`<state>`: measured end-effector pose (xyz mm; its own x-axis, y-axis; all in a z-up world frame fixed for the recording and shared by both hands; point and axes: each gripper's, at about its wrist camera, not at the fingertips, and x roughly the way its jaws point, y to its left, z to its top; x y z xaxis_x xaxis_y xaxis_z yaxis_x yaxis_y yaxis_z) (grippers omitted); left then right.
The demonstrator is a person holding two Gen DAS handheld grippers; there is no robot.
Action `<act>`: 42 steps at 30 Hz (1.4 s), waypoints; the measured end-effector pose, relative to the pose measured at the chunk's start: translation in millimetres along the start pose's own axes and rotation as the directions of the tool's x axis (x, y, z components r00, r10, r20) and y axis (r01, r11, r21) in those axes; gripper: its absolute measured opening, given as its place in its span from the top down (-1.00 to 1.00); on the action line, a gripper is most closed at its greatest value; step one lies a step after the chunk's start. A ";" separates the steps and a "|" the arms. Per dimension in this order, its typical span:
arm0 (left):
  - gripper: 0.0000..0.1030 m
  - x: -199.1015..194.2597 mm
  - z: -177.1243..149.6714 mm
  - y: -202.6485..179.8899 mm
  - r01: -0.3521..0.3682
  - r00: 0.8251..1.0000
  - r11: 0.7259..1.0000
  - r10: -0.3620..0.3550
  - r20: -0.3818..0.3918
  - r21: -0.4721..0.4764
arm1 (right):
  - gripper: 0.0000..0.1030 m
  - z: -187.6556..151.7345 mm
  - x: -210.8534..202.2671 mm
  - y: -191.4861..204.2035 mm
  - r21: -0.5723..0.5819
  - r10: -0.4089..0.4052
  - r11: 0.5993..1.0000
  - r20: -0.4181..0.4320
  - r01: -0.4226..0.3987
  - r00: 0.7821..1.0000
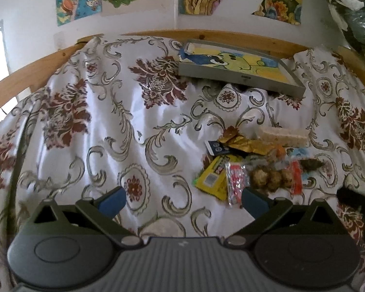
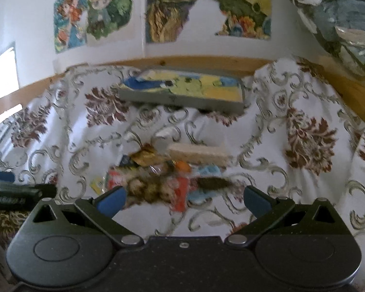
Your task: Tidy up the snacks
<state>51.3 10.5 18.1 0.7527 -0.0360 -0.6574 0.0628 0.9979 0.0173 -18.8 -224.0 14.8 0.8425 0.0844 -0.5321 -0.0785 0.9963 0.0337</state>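
Note:
A pile of snacks (image 1: 253, 168) lies on a floral bedspread: a pale wafer bar (image 1: 283, 135), a gold wrapper (image 1: 243, 143), a yellow packet (image 1: 211, 180), a red-and-white packet (image 1: 236, 182) and brown round sweets (image 1: 272, 177). My left gripper (image 1: 182, 200) is open and empty, left of the pile. In the right wrist view the pile (image 2: 168, 182) sits just ahead of my right gripper (image 2: 183, 200), open and empty. The wafer bar (image 2: 199, 155) lies at its far side. A grey shallow box (image 1: 241, 68) with a cartoon picture lies behind the pile, also in the right wrist view (image 2: 182, 92).
A wooden bed rail (image 1: 36, 73) runs along the back, with posters on the white wall (image 1: 143, 12). A bundle of patterned fabric (image 2: 340, 24) lies at the upper right. The left gripper's body (image 2: 17, 194) shows at the left edge of the right wrist view.

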 end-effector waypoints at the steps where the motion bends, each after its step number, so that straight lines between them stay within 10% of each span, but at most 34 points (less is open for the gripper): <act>1: -0.99 4.2 3.6 1.7 0.006 1.000 1.000 -0.006 -0.008 0.007 | -0.99 0.1 2.9 2.0 -0.022 0.003 1.000 -0.003 -0.003 1.000; 28: -0.99 106.2 26.6 3.0 0.237 0.970 0.961 -0.227 -0.085 0.141 | -0.99 1.5 104.4 0.0 -0.257 0.273 0.912 -0.204 -0.321 0.940; 42: -0.99 126.5 22.5 9.5 0.317 0.948 0.931 -0.305 -0.091 0.182 | -0.74 7.4 135.2 2.6 -0.497 0.319 0.762 -0.273 -0.416 0.908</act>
<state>161.8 14.2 -48.0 0.6343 -0.3337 -0.6973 0.4164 0.9075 -0.0555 98.9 -209.9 -50.8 0.5945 0.3905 -0.7029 -0.6753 0.7170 -0.1729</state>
